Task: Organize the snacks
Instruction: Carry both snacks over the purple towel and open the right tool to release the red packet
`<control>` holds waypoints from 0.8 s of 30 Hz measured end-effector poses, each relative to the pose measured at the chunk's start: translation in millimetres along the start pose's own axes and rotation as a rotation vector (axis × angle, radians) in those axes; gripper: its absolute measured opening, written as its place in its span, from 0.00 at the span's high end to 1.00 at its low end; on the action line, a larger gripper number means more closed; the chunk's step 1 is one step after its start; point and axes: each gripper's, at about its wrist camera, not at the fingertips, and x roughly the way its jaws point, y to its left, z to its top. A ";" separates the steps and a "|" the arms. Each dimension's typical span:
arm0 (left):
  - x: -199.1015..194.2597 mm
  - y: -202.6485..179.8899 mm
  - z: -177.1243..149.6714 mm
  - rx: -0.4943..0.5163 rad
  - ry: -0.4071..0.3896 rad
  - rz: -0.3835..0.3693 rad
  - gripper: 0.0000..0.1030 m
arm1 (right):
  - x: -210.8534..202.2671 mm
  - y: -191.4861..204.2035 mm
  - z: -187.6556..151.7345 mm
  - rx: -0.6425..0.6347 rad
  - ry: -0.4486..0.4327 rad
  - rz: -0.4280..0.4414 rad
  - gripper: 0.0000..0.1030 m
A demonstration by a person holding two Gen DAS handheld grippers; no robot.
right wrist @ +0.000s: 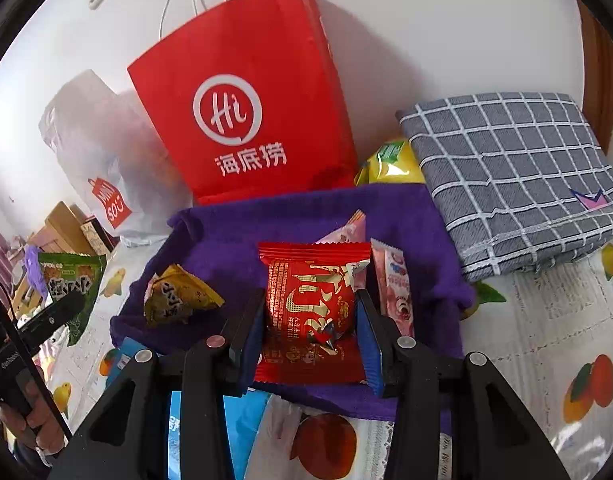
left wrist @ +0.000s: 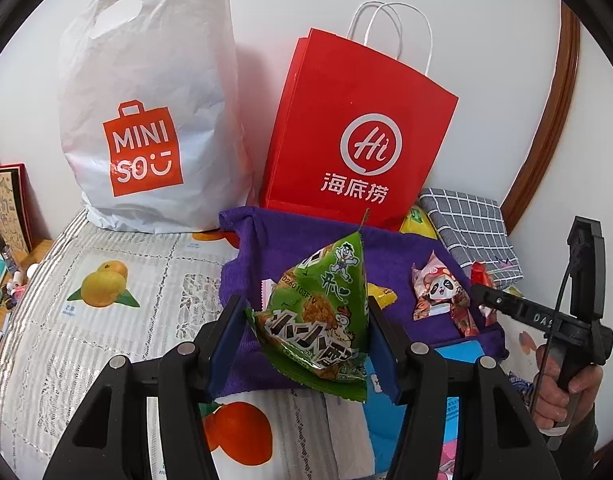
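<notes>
The left gripper (left wrist: 306,336) is pinching a green snack pack (left wrist: 322,312) shaped like a little pyramid, with its blue pads pressed on both sides, and the pack is up in the air above the front edge of the purple towel (left wrist: 306,236). The right gripper (right wrist: 310,320) is pinching a shiny red snack pack (right wrist: 312,312) the same way, over the middle of that towel. More snacks lie on the towel — a yellow pack (right wrist: 178,300) near its left edge, a pink pack (right wrist: 394,284) just beside the red one, and a panda pack (left wrist: 442,292) near its right edge. The towel is spread on a tablecloth with fruit pictures (left wrist: 106,288). At the towel's back edge stands a red paper bag (left wrist: 358,136) with white string handles, leaning on the wall. To its left stands a white plastic bag (left wrist: 146,100) with an orange logo. A folded grey checked cloth (right wrist: 514,176) lies by the towel's back right corner, and a yellow-green pack (right wrist: 390,164) peeks out between it and the red bag. A blue pack (right wrist: 242,420) lies at the towel's front edge.
</notes>
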 end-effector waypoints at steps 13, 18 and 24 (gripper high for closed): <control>-0.9 0.9 -0.8 -0.022 -0.001 -0.025 0.46 | 22.4 -19.4 -7.3 0.071 0.025 -0.066 0.59; 2.1 3.2 -1.0 -0.034 0.009 -0.033 0.46 | 32.6 -32.6 -10.1 0.120 0.058 -0.066 0.59; 7.2 5.5 -2.0 -0.045 0.021 -0.031 0.46 | 33.7 -34.2 -12.0 0.130 0.022 -0.098 0.59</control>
